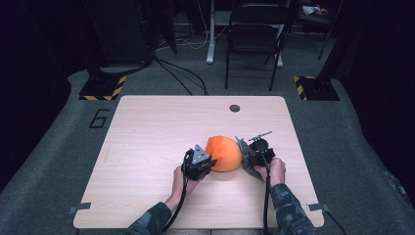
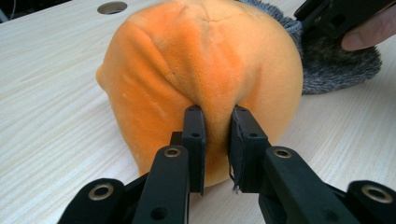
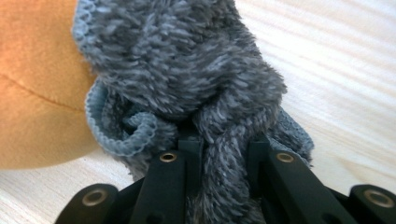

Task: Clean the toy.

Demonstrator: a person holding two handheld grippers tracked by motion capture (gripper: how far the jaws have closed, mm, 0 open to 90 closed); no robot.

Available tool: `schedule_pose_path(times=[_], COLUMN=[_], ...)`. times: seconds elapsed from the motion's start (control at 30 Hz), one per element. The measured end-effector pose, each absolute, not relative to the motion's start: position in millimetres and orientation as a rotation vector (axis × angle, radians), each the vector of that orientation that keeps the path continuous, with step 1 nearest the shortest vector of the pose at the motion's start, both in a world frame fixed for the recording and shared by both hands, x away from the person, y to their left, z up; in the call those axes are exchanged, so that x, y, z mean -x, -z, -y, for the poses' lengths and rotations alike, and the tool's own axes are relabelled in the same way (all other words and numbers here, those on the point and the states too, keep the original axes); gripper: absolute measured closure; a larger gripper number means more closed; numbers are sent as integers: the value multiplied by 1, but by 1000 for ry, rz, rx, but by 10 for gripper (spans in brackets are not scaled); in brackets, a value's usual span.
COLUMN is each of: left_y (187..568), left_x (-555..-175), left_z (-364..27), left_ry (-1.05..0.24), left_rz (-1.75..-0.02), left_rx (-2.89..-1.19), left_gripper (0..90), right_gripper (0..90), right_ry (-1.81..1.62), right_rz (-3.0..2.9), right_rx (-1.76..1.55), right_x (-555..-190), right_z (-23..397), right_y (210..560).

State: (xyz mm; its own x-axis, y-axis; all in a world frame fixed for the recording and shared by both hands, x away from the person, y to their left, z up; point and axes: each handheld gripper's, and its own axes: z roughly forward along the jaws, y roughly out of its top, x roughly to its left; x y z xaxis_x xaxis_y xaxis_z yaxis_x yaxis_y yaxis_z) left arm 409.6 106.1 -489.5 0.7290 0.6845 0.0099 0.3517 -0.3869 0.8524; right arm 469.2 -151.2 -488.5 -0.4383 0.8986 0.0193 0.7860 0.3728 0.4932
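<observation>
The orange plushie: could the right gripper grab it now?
Probably not yet. The right gripper is shut on the grey cloth, so its jaws are full, though the orange plushie sits right beside it.

Plush ball (image 1: 223, 152) mid-table (image 1: 147, 127), fuzzy cloth (image 1: 244, 159) touching its right, hole (image 1: 235, 108) behind.

Pale wooden table (image 1: 147, 147) on grey carpet (image 1: 49, 161); a black folding chair (image 1: 254, 34) stands behind in dim light
</observation>
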Motion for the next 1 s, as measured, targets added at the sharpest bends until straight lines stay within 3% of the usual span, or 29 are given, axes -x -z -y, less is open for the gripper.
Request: schedule_pose_path(times=[0.3, 0.47, 0.6, 0.87, 1.0], left_y=[490, 490, 490, 488, 491], left_x=[-411, -412, -411, -404, -405], left_z=[-108, -108, -109, -107, -108], left_ry=[-456, -456, -446, -496, -518], left_rz=[-805, -806, -807, -777, -794], left_rx=[-1992, -1990, -1986, -2014, -2019], left_gripper=[768, 757, 736, 528, 497], right_gripper=[753, 753, 753, 754, 754], right_ry=[-789, -893, -857, -800, -798], right_rz=[-2299, -2320, -2384, -2374, -2369], right_rx=[-1409, -1318, -1257, -1264, -1270], right_x=[-460, -447, -446, -450, -451], right_z=[156, 139, 121, 121, 122], right_y=[440, 413, 420, 440, 441])
